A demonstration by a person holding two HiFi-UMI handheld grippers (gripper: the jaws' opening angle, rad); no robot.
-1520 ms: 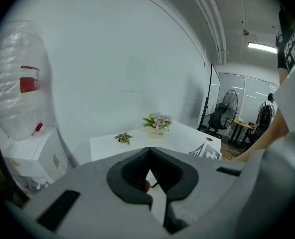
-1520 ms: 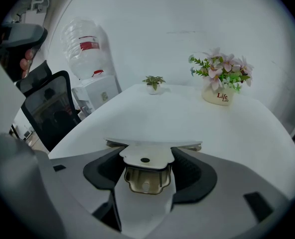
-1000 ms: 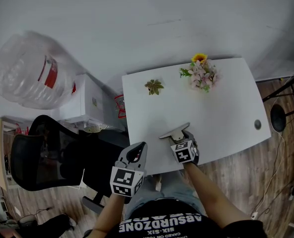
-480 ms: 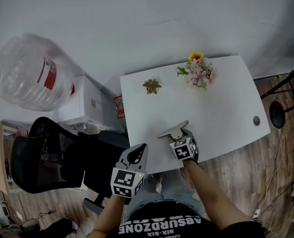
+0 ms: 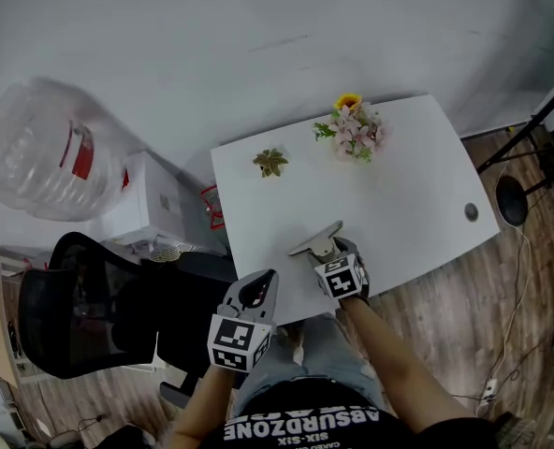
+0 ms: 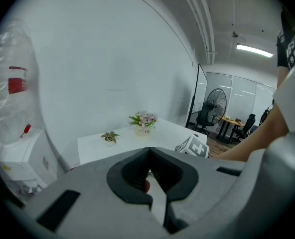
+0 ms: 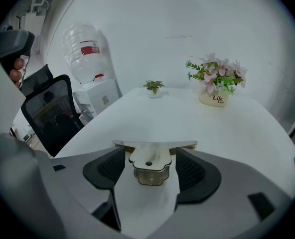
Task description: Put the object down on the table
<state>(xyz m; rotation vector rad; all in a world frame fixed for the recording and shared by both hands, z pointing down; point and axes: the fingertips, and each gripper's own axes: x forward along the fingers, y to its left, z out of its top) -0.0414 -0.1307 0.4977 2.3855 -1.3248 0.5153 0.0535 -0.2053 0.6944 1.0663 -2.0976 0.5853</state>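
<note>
A: Right gripper [image 5: 323, 250]?
B: At the table's [image 5: 403, 190] near edge, with a flat metal piece [image 5: 315, 238] jutting from its front (contact with the top can't be judged).
A: Left gripper [image 5: 258, 286]?
B: Off the table, just past its near edge.
A: On the table?
B: Flower pot [image 5: 354, 132] at the far edge, small plant [image 5: 270, 162] near the far-left corner.

The left tongs [image 5: 260, 286] and right tongs [image 5: 326, 251] are grey with black pads [image 7: 107, 171], and each carries a cube [image 5: 341, 279] of black-and-white square markers. The metal piece [image 7: 148, 158] in the right tongs is dull silver. The tabletop [image 5: 399, 185] is white. Beyond the right tongs stand pink flowers [image 5: 352, 131], one yellow, with green leaves, in a cream pot [image 7: 213, 99]. Left of the left tongs is a black chair [image 5: 71, 316].
</note>
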